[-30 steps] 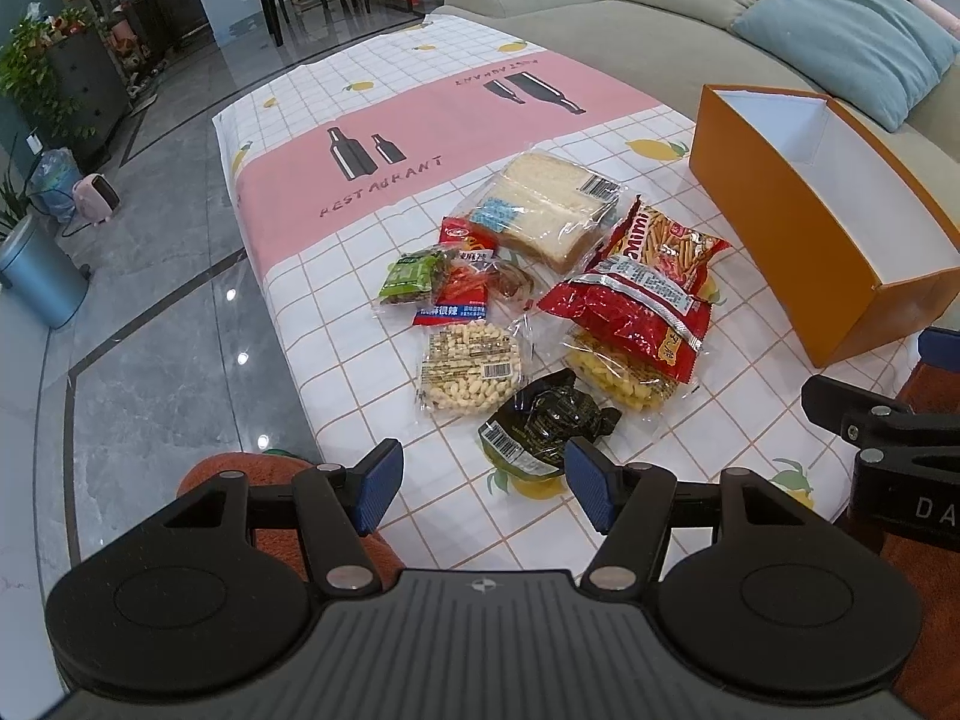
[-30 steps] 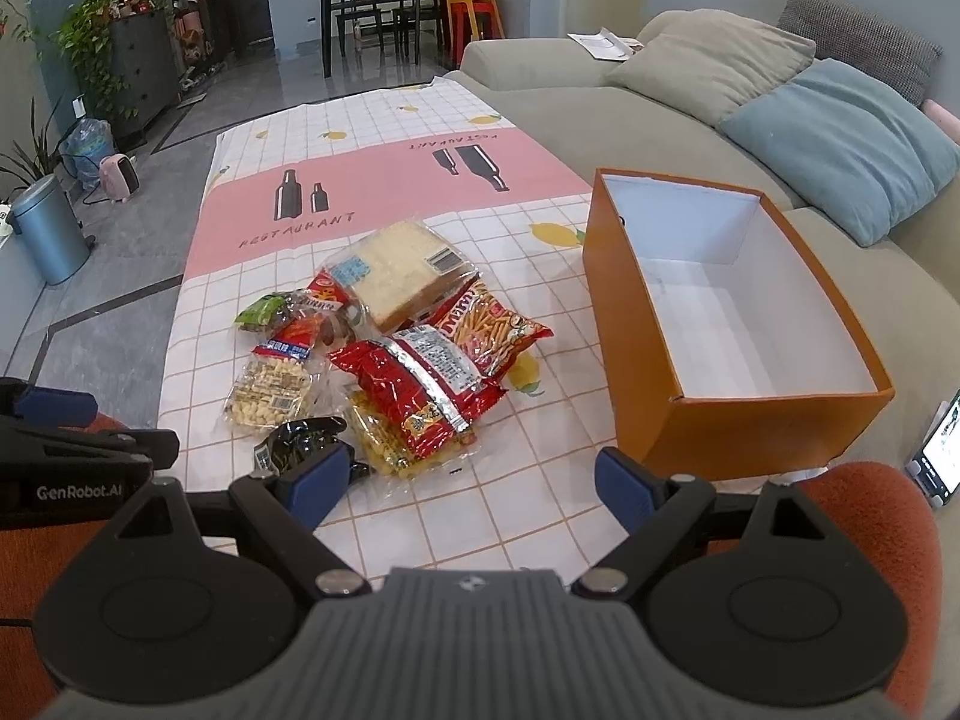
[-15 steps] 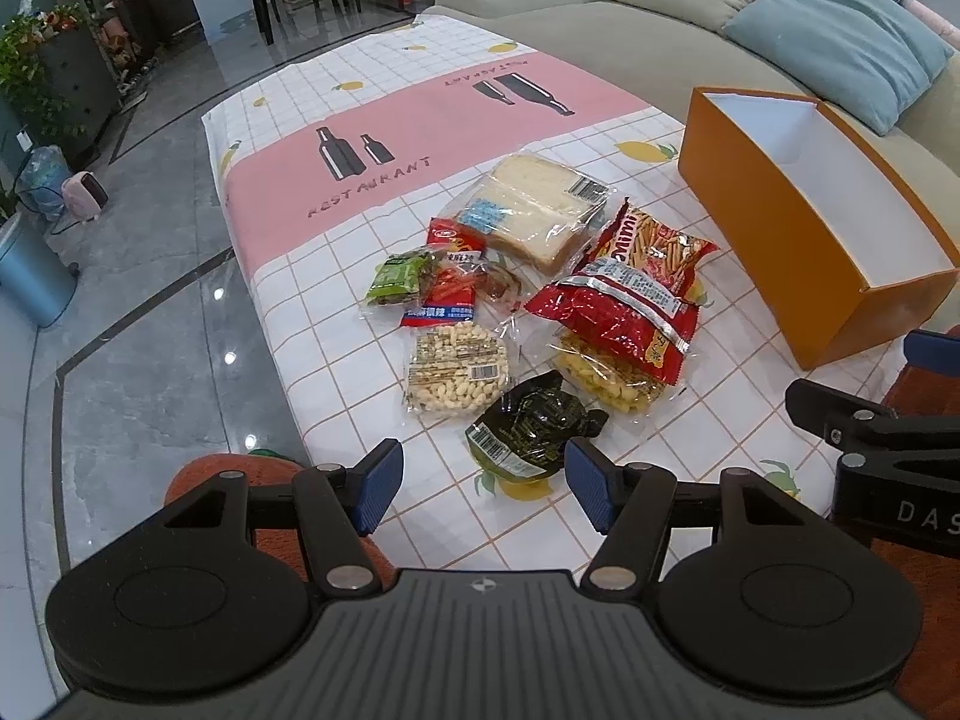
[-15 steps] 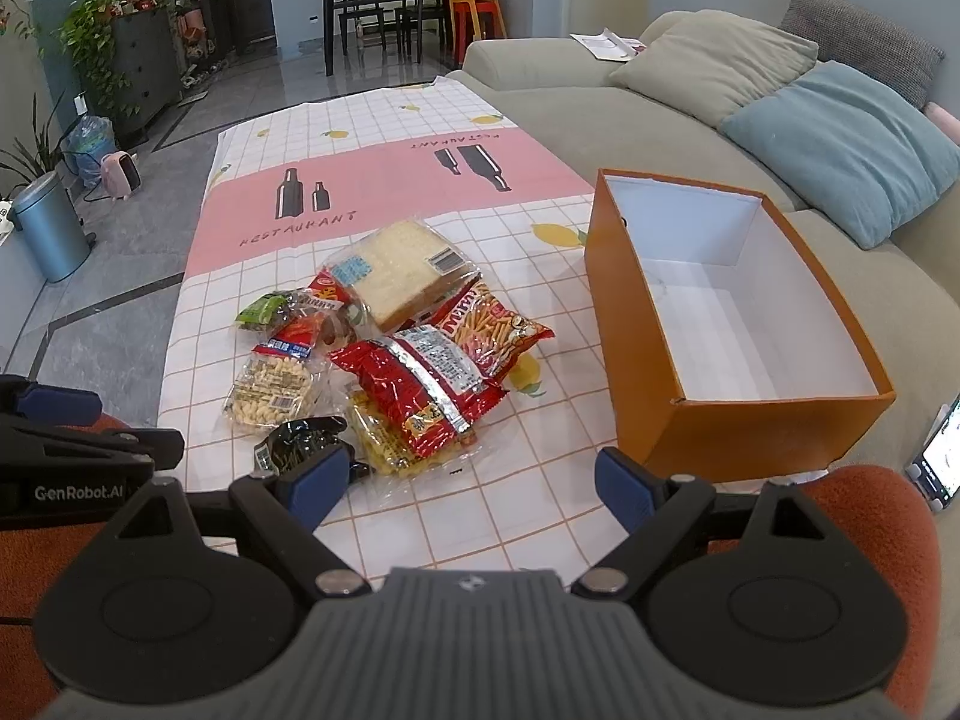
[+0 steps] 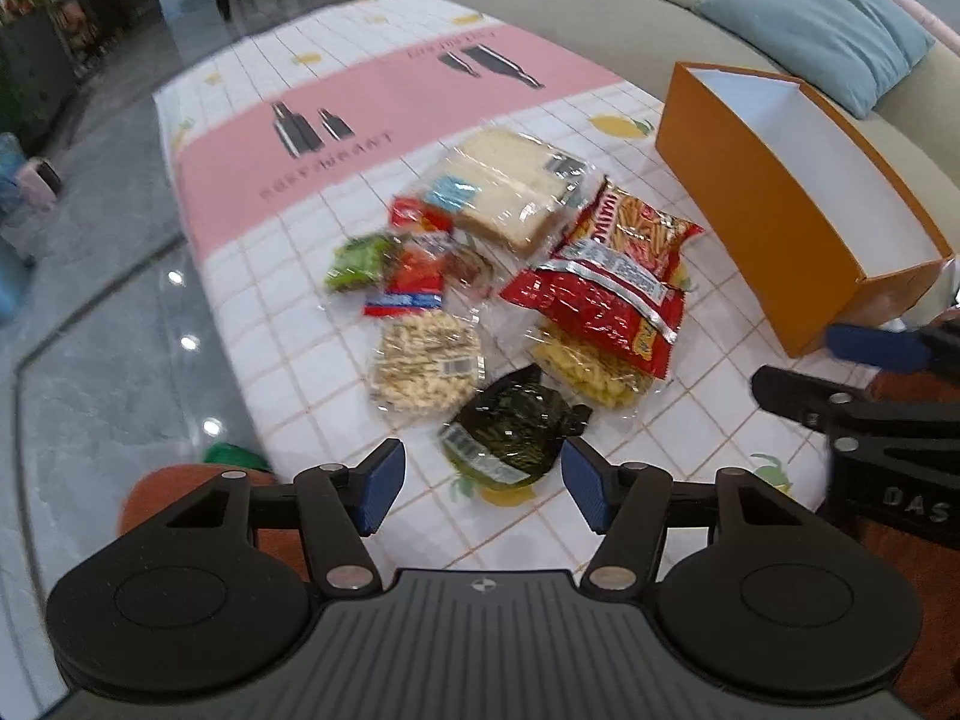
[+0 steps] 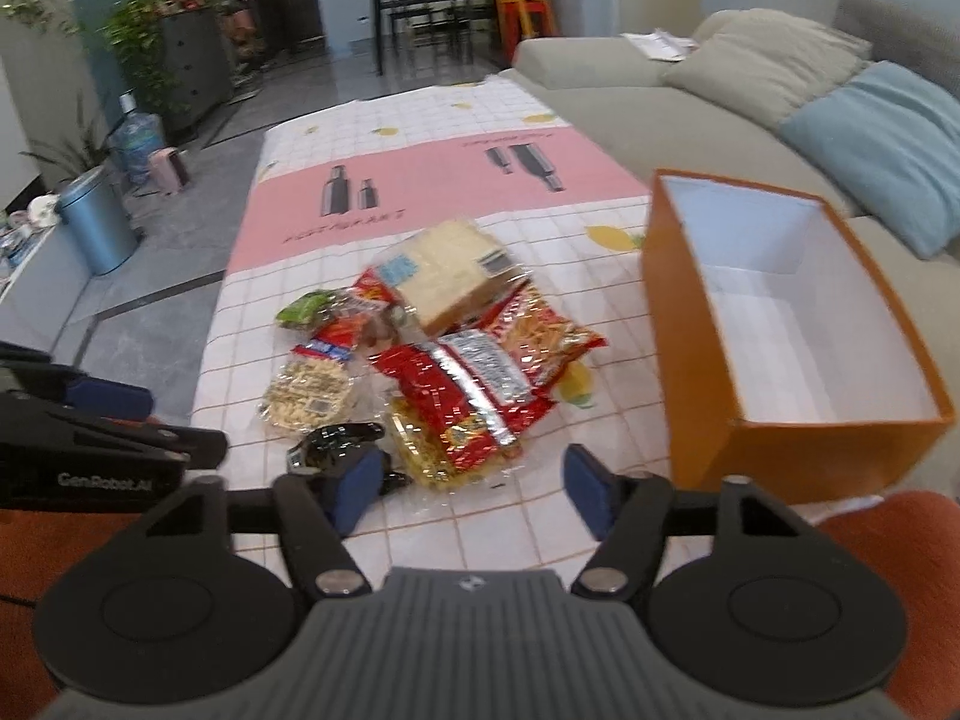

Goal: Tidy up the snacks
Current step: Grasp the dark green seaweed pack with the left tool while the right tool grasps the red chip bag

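A pile of snack packs lies on the checked tablecloth [image 5: 288, 372]: a dark green pack [image 5: 510, 426], a round pack of pale crackers [image 5: 426, 360], a red foil bag [image 5: 600, 306] over a yellow snack bag [image 5: 588, 372], a stick-snack bag [image 5: 636, 228], a bread pack [image 5: 510, 186] and small red and green packs [image 5: 390, 264]. An empty orange box [image 5: 780, 198] stands to the right. My left gripper [image 5: 483, 483] is open just short of the dark green pack. My right gripper [image 6: 471, 489] is open and empty, above the table before the yellow bag [image 6: 444, 444].
A grey sofa [image 6: 690, 96] with a blue cushion [image 6: 882, 138] runs along the right. An orange stool [image 5: 180, 498] sits under the grippers. Grey tile floor [image 5: 90, 330] lies to the left, with a blue bin [image 6: 96, 222] and plants further off.
Both grippers have moved forward toward the snack pile. The left one now frames the dark green pack. Both stay open; no snack has moved.
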Motion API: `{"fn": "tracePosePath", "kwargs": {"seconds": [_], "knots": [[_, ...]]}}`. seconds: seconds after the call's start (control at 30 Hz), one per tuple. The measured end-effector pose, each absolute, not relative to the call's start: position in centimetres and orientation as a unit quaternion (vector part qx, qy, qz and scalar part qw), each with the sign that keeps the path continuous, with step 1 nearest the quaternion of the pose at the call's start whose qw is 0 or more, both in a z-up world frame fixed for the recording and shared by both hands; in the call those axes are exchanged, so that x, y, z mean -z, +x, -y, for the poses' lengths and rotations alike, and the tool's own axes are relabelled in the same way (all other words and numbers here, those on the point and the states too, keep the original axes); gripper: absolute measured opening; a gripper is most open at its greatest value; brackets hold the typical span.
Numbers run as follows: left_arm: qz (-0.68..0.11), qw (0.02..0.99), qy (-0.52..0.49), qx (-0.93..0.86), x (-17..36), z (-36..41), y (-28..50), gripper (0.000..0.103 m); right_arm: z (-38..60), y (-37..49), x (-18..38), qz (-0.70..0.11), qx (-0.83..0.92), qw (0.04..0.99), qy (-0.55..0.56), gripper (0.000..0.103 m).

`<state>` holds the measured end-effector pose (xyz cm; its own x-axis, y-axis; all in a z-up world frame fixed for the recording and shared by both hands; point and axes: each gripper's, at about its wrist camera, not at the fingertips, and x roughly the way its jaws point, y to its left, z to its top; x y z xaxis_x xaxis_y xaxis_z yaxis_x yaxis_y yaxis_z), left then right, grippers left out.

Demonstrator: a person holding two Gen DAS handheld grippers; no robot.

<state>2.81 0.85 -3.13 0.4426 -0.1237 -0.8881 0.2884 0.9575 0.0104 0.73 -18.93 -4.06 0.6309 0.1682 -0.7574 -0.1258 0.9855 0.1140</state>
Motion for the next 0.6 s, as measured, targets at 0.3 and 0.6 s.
{"fn": "tracePosePath", "kwargs": {"seconds": [0.3,0.6], "knots": [[-0.519,0.833,0.074,0.180,6.0,-0.3,5.3,0.074,19.1,5.0,7.6,-0.452,-0.098,0.887,0.014,0.054],[-0.522,0.811,0.155,0.214,9.9,2.0,7.7,0.074,18.2,9.6,10.2,-0.451,-0.142,0.881,-0.013,0.060]]}}
